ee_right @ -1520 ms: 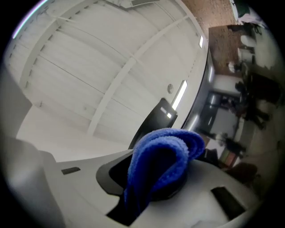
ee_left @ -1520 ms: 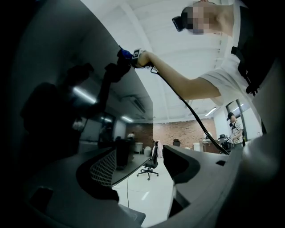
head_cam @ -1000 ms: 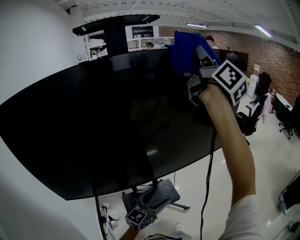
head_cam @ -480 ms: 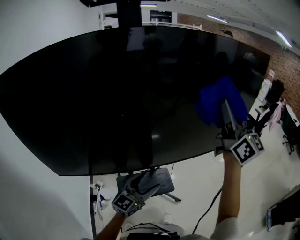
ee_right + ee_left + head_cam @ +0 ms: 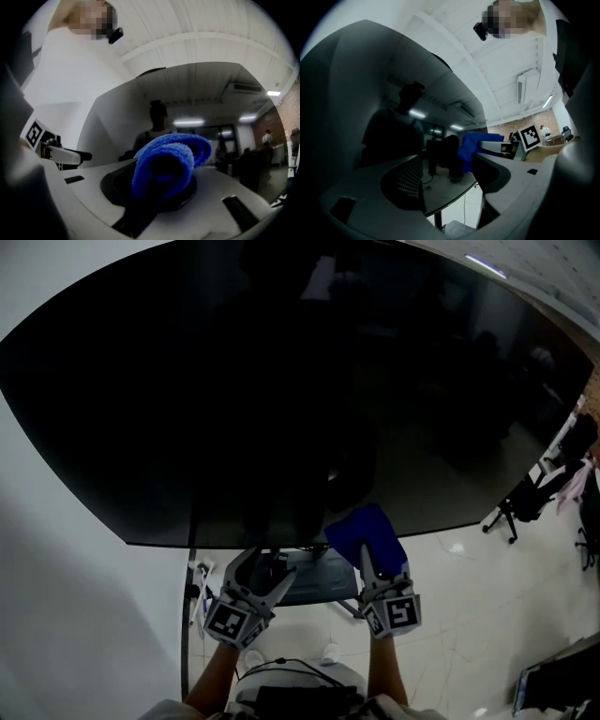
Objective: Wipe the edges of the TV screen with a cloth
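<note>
The big black TV screen (image 5: pixel 281 381) fills most of the head view. A blue cloth (image 5: pixel 366 532) sits against its bottom edge (image 5: pixel 281 546), right of the middle, and my right gripper (image 5: pixel 368 557) is shut on it from below. In the right gripper view the folded cloth (image 5: pixel 168 159) bulges out between the jaws, with the screen (image 5: pixel 197 108) right in front. My left gripper (image 5: pixel 262 570) hangs open just below the bottom edge, left of the cloth, holding nothing. The left gripper view shows the cloth (image 5: pixel 474 146) beyond its spread jaws.
The TV's stand base (image 5: pixel 314 579) and pole stand on the pale floor under the screen, between my two grippers. A cable (image 5: pixel 281 667) lies near my feet. Office chairs (image 5: pixel 527 498) stand at the right. A white wall (image 5: pixel 75 615) runs along the left.
My right gripper has carried the cloth from the screen's top right, down its right side, to the bottom edge. The head view has tilted down. The left gripper stayed low.
</note>
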